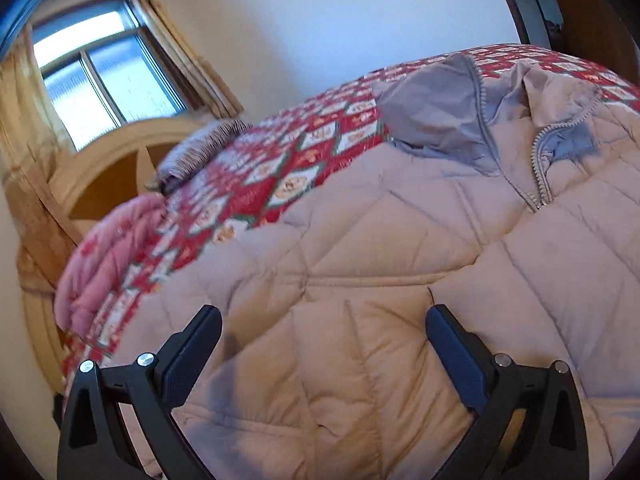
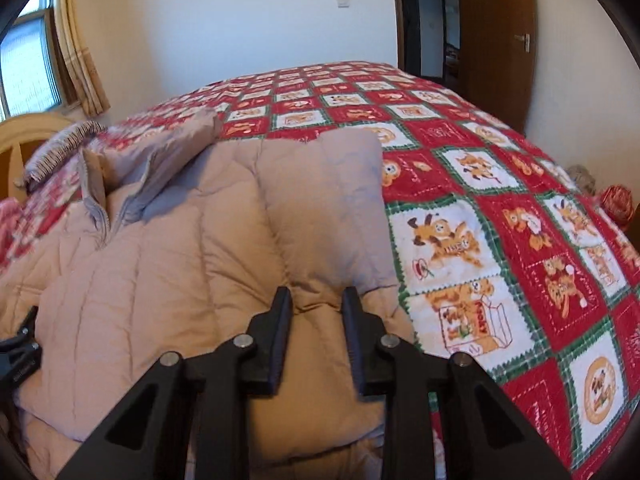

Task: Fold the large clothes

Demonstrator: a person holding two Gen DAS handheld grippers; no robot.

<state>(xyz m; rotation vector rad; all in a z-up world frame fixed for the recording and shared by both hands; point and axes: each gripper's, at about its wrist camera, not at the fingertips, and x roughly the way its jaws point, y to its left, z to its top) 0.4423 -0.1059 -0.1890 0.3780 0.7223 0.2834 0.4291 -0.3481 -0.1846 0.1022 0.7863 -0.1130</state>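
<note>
A large beige quilted puffer coat (image 1: 380,264) with a grey lining and a zip lies spread on the bed, collar at the far end. My left gripper (image 1: 324,320) is open and empty, its jaws wide apart just above the coat's body. In the right wrist view the coat (image 2: 160,260) has one side folded over, with a padded fold running toward the far end. My right gripper (image 2: 317,294) hovers over that fold, jaws a narrow gap apart, with fabric showing between them; whether it pinches the coat I cannot tell. The left gripper's edge (image 2: 20,344) shows at the far left.
The bed has a red, green and white patchwork quilt (image 2: 500,200). A pink blanket (image 1: 104,256) and a striped pillow (image 1: 200,144) lie by the wooden headboard (image 1: 100,168). A window with curtains (image 1: 104,80) is behind. A wooden door (image 2: 496,40) stands at the far right.
</note>
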